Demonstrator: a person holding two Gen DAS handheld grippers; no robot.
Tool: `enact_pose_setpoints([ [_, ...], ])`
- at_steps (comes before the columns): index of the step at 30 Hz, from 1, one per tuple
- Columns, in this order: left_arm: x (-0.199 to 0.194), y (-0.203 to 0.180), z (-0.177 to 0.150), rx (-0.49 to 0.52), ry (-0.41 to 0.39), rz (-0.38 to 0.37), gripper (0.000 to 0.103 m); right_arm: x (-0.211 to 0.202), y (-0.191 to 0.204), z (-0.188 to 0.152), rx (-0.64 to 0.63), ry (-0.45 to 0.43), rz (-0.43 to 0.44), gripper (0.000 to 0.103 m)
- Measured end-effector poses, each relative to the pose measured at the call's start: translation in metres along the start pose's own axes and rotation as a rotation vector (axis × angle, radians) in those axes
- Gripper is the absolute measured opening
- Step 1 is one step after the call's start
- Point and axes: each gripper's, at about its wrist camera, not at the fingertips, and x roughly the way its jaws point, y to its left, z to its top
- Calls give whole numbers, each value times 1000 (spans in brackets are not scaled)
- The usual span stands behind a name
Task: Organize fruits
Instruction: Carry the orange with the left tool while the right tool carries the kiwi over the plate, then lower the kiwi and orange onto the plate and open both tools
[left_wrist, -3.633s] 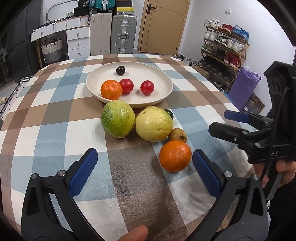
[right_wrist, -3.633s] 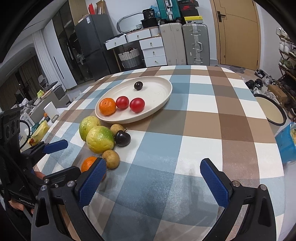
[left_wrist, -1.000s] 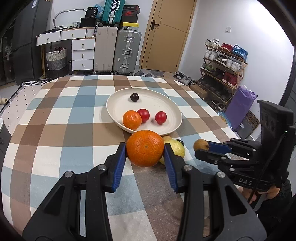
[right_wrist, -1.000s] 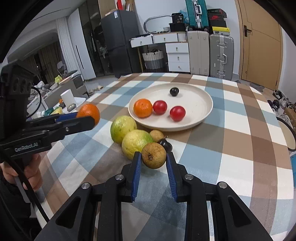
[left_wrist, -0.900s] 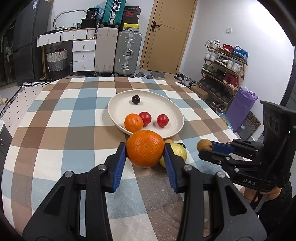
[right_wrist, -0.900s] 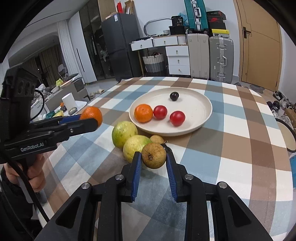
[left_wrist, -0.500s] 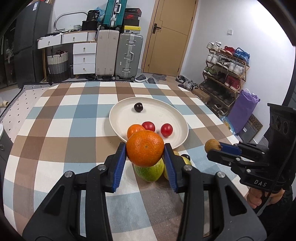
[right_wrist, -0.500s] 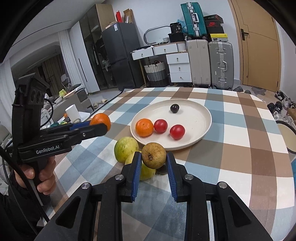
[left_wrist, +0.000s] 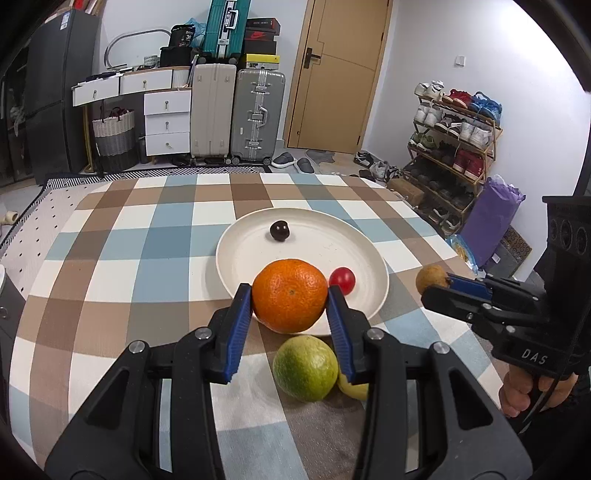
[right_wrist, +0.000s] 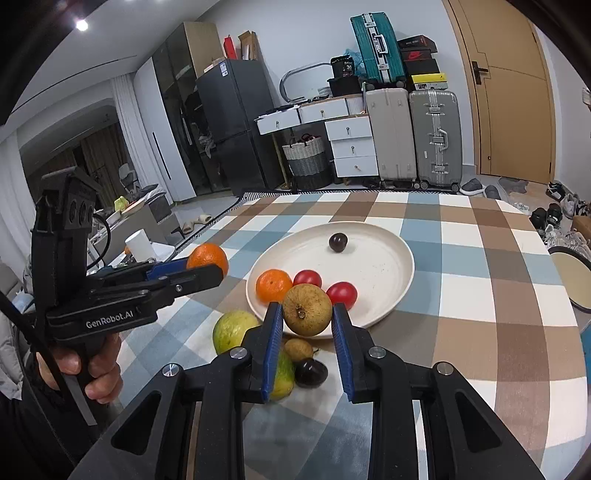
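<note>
Both tools are now carrying fruit up off the worktop: the left tool (left_wrist: 290, 308) is clamping the orange (left_wrist: 290, 295), the right tool (right_wrist: 307, 325) is squeezing the brown fruit (right_wrist: 307, 309), both hovering just short of the plate (left_wrist: 236, 258) ahead, so drop-off is probably coming next.

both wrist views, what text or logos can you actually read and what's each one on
"GenRobot.AI": on the body of the left gripper, seen in the right wrist view.
"DAS": on the body of the right gripper, seen in the left wrist view.
"30": a number on the dark bag on top of the white drawers.
The label on the fridge door and the print on the stacked shoe boxes are too small to read.
</note>
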Motion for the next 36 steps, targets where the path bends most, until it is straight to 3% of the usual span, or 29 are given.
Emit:
enact_pose_setpoints([
  [20,51,-1,27,29,9,-14,38,26,-25,22,27,-23,-11,28],
  [36,87,-9,13,92,56,7,38,59,-49,13,63,58,-69,28],
])
